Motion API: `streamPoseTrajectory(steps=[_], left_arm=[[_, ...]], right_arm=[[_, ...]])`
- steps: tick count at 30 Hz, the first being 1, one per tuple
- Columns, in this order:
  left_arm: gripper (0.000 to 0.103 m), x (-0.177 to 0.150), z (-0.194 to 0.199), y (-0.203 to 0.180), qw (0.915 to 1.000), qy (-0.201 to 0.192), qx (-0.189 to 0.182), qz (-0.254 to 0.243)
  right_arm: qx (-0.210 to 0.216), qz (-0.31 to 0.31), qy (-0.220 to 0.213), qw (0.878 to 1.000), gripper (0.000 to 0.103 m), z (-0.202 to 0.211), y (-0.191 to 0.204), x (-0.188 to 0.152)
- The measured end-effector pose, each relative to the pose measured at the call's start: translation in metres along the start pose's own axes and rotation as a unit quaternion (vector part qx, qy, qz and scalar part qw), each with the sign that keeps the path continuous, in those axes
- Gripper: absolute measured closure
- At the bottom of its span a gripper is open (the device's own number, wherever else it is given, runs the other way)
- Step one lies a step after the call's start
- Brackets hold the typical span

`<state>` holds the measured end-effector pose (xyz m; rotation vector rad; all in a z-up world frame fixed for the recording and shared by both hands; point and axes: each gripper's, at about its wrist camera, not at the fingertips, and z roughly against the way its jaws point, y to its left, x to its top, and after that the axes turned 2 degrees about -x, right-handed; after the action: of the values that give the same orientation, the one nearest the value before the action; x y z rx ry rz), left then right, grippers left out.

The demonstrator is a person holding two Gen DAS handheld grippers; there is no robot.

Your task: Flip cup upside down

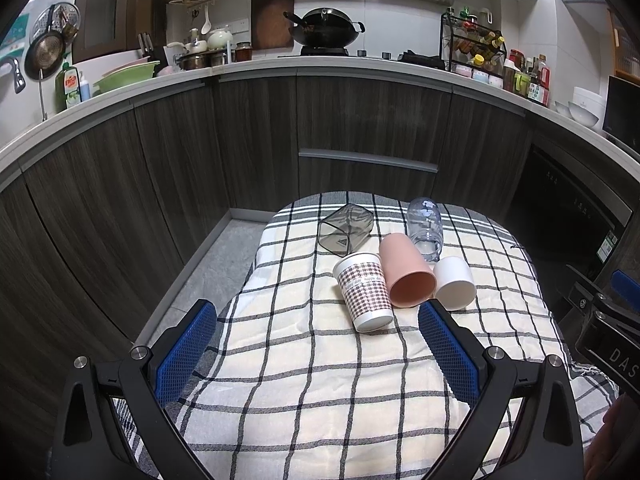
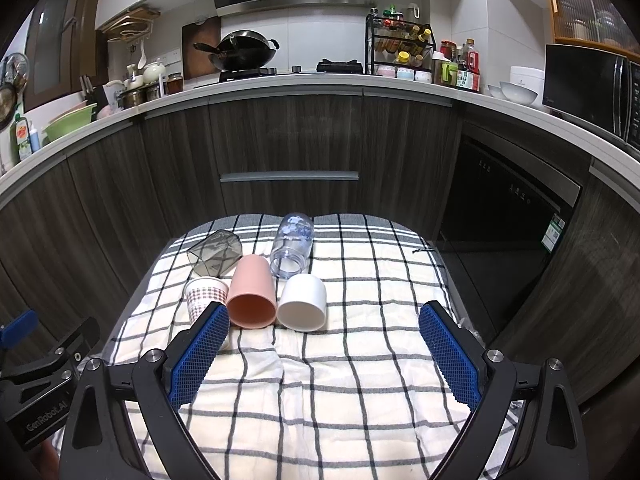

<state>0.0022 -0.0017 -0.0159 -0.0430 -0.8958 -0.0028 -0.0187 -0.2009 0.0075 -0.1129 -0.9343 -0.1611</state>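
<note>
Several cups lie on their sides on a checked cloth (image 1: 312,380) (image 2: 320,400): a houndstooth paper cup (image 1: 364,292) (image 2: 202,296), a pink cup (image 1: 406,270) (image 2: 252,292), a white cup (image 1: 454,282) (image 2: 303,300), a clear plastic cup (image 1: 425,228) (image 2: 292,244) and a smoky square cup (image 1: 346,229) (image 2: 216,255). My left gripper (image 1: 316,320) is open and empty, just short of the paper and pink cups. My right gripper (image 2: 324,322) is open and empty, just short of the pink and white cups; its left finger (image 2: 200,356) hides part of the paper cup.
The cloth covers a small table in front of dark wood kitchen cabinets (image 1: 360,128) and a dishwasher (image 2: 504,216). The floor (image 1: 208,264) lies to the left. The other gripper's body shows at the right edge of the left wrist view (image 1: 608,336) and at the left edge of the right wrist view (image 2: 40,376).
</note>
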Motion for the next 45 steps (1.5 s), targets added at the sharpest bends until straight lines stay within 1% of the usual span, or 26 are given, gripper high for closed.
streamPoseTrajectory(steps=[10, 15, 20, 26, 28, 32, 39, 45], left_arm=[[0.0, 0.0, -0.005, 0.005, 0.9999, 0.01, 0.0, 0.003], [0.0, 0.0, -0.016, 0.003, 0.9997, 0.023, -0.005, 0.0], [0.0, 0.002, -0.031, -0.004, 0.9993, 0.035, -0.007, -0.006], [0.0, 0.006, -0.06, -0.007, 0.9989, 0.045, -0.004, 0.008], [0.0, 0.008, -0.071, -0.009, 0.9989, 0.046, -0.008, 0.009], [0.0, 0.011, -0.095, -0.018, 0.9985, 0.051, -0.019, 0.001], [0.0, 0.014, -0.14, -0.036, 0.9977, 0.064, -0.024, -0.006], [0.004, 0.002, -0.177, -0.044, 0.9946, 0.101, -0.022, -0.009]], right_arm=[[0.003, 0.006, 0.006, 1.0, 0.007, -0.003, 0.006, 0.001], [0.001, 0.006, 0.009, 1.0, 0.007, -0.006, 0.005, 0.001], [-0.002, 0.001, 0.013, 1.0, 0.007, -0.019, 0.001, 0.003], [-0.009, 0.0, 0.013, 1.0, 0.007, -0.043, -0.003, 0.01], [-0.011, 0.0, 0.013, 1.0, 0.007, -0.051, -0.003, 0.012], [-0.018, 0.001, 0.014, 1.0, 0.007, -0.067, -0.005, 0.016], [-0.028, -0.005, 0.025, 0.999, 0.007, -0.094, -0.013, 0.017], [-0.036, -0.016, 0.04, 0.998, 0.007, -0.114, -0.022, 0.013]])
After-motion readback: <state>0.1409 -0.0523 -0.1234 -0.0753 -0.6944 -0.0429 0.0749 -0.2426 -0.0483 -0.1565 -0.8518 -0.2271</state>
